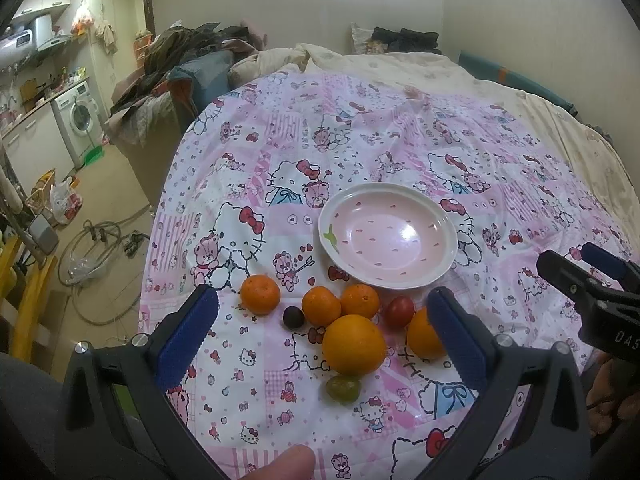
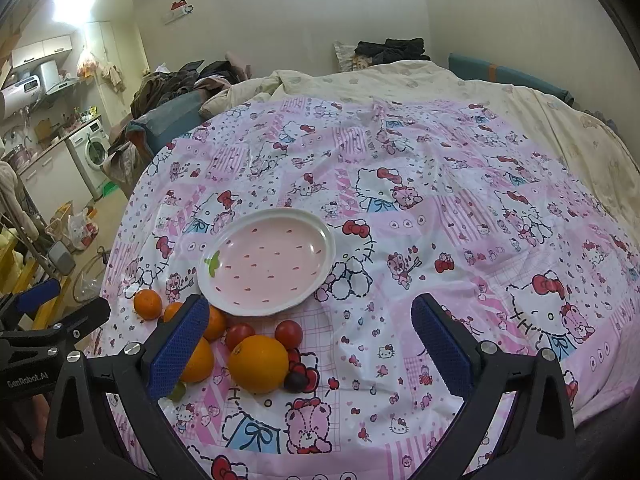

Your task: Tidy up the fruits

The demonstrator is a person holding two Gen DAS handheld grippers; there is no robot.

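An empty pink plate (image 1: pixel 388 236) (image 2: pixel 268 260) lies on the bed. In front of it is a cluster of fruit: a big orange (image 1: pixel 354 344) (image 2: pixel 258 364), three mandarins (image 1: pixel 260 294) (image 1: pixel 321 305) (image 1: pixel 360 300), a red tomato (image 1: pixel 401 311), a dark plum-like fruit (image 1: pixel 293 317) and a green tomato (image 1: pixel 343 389). A second orange (image 1: pixel 424 334) is half hidden by a finger. My left gripper (image 1: pixel 322 296) hovers open above the fruit, touching none. My right gripper (image 2: pixel 311 308) is open over bare sheet to the right of the cluster, empty. Two red tomatoes (image 2: pixel 240 336) (image 2: pixel 289 334) show in the right wrist view.
A pink cartoon-cat sheet (image 1: pixel 400 140) covers the bed, with a cream quilt (image 1: pixel 400 64) behind it. A clothes pile (image 1: pixel 188 52) sits at the bed's far left. Left of the bed the floor holds hoses (image 1: pixel 96 240) and a washing machine (image 1: pixel 80 116). A thumb (image 1: pixel 284 464) shows at the bottom.
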